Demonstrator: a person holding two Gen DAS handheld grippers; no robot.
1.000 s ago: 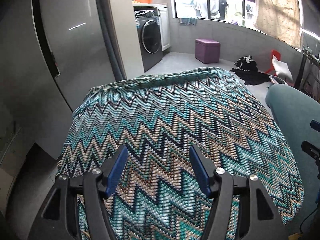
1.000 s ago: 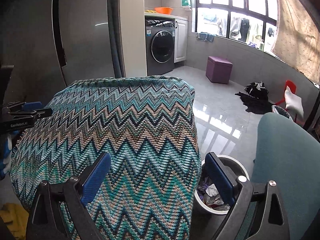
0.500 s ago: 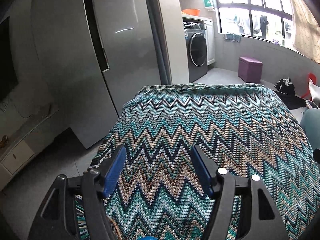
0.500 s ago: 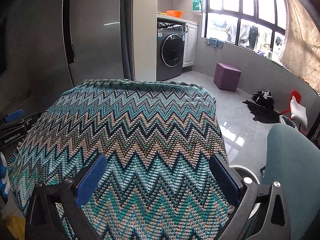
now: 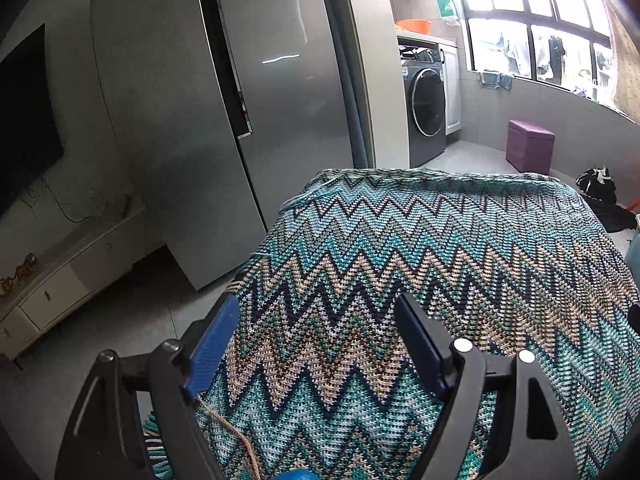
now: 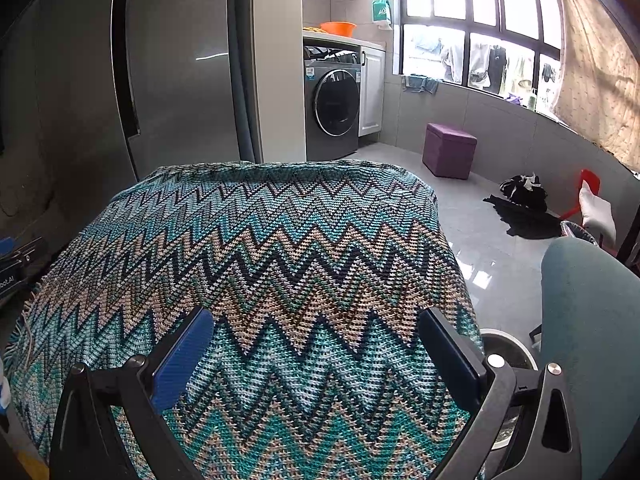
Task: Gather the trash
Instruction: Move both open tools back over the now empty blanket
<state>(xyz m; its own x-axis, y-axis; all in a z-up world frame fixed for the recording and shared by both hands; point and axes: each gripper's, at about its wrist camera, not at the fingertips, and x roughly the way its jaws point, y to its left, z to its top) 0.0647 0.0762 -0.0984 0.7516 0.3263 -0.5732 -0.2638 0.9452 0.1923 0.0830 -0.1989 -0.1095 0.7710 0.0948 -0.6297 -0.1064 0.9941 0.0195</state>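
Both views look down across a zigzag-knit cloth [image 5: 420, 264] in teal, beige and navy, draped over a raised surface whose nature cannot be told.

Left tongs [image 5: 316, 340]: the jaws are opening at this moment, blue pads apart, nothing between them. They hover over the near left part of the cloth, by its fringed edge. A loose thread [image 5: 224, 420] trails from the cloth below the left pad.

Right tongs [image 6: 312, 344]: jaws spread wide, nothing gripped, poised over the near part of the cloth.

Trash: the only trash receptacle in sight is a white-rimmed bin [image 6: 508, 350] on the floor, just right of the cloth's hanging edge and beside a teal upholstered chair [image 6: 592, 320]. It is mostly hidden behind the right tongs' finger; its contents cannot be made out.

Surroundings: a grey refrigerator [image 5: 272, 100] stands beyond the cloth, a washing machine [image 6: 332, 108] further back under a counter with an orange basin [image 6: 338, 28]. A purple ottoman [image 6: 450, 150] sits on the tiled floor [image 6: 472, 236], with a heap of dark clothing [image 6: 520, 204] near it.
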